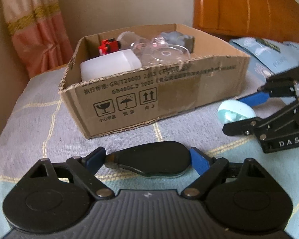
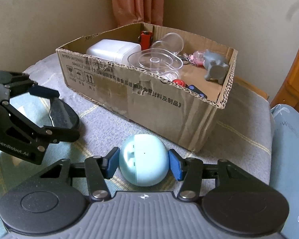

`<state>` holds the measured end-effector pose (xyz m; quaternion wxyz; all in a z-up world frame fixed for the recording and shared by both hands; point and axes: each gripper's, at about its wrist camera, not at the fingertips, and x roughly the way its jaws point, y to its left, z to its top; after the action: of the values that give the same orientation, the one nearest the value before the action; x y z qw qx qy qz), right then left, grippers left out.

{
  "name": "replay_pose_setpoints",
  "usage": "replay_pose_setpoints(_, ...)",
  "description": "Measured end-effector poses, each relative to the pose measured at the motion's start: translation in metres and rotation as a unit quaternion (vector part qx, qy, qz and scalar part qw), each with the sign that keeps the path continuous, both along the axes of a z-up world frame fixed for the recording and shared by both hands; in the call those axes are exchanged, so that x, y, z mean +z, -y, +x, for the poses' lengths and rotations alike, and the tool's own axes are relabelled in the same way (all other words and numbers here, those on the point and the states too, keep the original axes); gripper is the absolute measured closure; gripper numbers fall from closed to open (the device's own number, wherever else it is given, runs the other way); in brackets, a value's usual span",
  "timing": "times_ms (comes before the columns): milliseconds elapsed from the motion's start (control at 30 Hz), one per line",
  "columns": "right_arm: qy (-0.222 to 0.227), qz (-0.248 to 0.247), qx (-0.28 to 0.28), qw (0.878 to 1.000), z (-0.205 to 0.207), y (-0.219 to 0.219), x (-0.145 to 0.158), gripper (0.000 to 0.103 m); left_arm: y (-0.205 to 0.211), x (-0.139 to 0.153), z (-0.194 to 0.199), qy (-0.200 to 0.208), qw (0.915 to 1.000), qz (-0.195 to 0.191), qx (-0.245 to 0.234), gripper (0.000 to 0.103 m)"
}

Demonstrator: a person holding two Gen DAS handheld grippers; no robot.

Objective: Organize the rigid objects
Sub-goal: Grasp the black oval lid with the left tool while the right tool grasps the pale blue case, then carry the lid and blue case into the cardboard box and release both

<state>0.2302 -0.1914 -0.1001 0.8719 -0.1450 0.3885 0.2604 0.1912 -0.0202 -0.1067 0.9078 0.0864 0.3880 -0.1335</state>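
The left tool (image 1: pixel 147 160) has its blue pads pressed to the two ends of a flat black teardrop-shaped object (image 1: pixel 149 159), which spans the gap between them, so the tool looks closed on it at a medium width. Whether the object is lifted clear of the bed cover (image 1: pixel 29 119) or just resting on it cannot be told from the left wrist view; in the right wrist view it seems to hang slightly tilted above the cloth.

The right tool (image 2: pixel 142 163) is set about as wide, its pads touching both sides of a pale blue rounded case (image 2: pixel 143 159), gripped low over the checked cover.

Just ahead of both tools stands the open cardboard box (image 2: pixel 169 107), its near wall torn along the rim. Inside already lie a white plastic container (image 2: pixel 113 50), a red toy (image 2: pixel 146 37), clear plastic cups and lids (image 2: pixel 157 60), a grey animal figure (image 2: pixel 215 65), a small pink trinket, a red round piece and a dark item in the near corner.

By this showing the sorting is well along: most things are in the box, and the two held items appear to be what is left, each needing a short carry over the near wall. A patterned blue pouch (image 1: pixel 269 53) lies beside the box; whether it belongs to the task cannot be judged.
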Motion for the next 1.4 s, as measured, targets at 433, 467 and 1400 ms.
replay_pose_setpoints(433, 0.011, -0.014, 0.011, 1.0, -0.025, 0.003, 0.034, 0.045, 0.0, 0.037, -0.018, -0.007, 0.997, 0.019, -0.074, 0.014)
replay_pose_setpoints(467, 0.012, -0.014, 0.013, 1.0, -0.026, 0.003, 0.038, 0.045, -0.001, 0.042, -0.02, -0.008, 0.9967, 0.015, -0.079, 0.014)
replay_pose_setpoints(1400, 0.053, -0.018, -0.028, 0.998, 0.089, 0.003, 0.102, 0.045, -0.006, 0.12, 0.05, 0.041, 0.9942, 0.017, -0.098, 0.014)
